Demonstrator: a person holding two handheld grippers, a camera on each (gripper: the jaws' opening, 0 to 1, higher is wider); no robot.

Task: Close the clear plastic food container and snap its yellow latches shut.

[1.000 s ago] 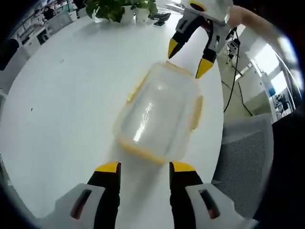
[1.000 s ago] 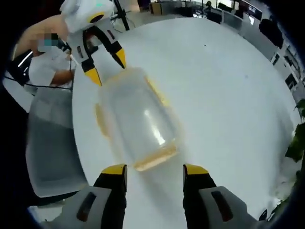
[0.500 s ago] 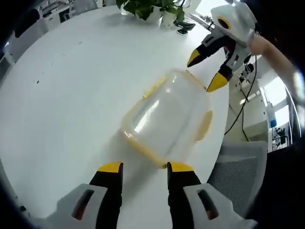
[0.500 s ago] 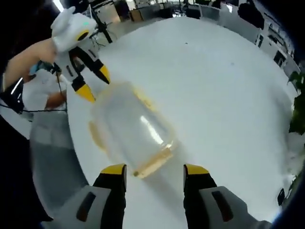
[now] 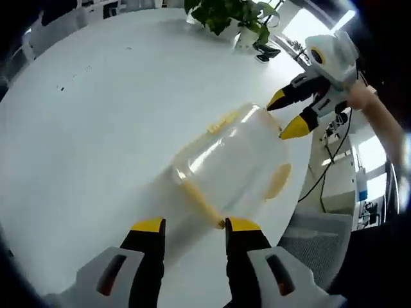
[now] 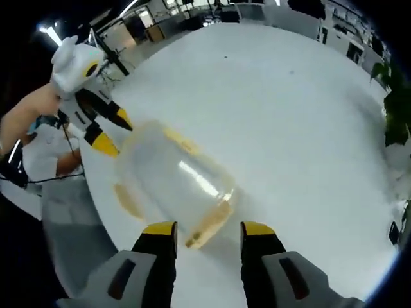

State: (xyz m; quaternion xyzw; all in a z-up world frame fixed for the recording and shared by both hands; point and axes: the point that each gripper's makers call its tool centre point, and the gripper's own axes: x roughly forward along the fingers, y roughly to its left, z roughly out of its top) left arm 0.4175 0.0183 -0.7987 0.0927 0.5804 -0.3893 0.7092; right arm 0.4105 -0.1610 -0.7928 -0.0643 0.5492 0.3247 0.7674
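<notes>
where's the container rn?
The container lies on the white table near its edge, between the two grippers: just ahead of the left gripper in the left gripper view, with the right gripper at its far end.

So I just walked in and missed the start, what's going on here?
A person is working a clear plastic food container with yellow latches on a round white table, one set of tongs at each end. The left tongs and right tongs both stand open, neither gripping it. Whether any latch is snapped can't be told.
</notes>
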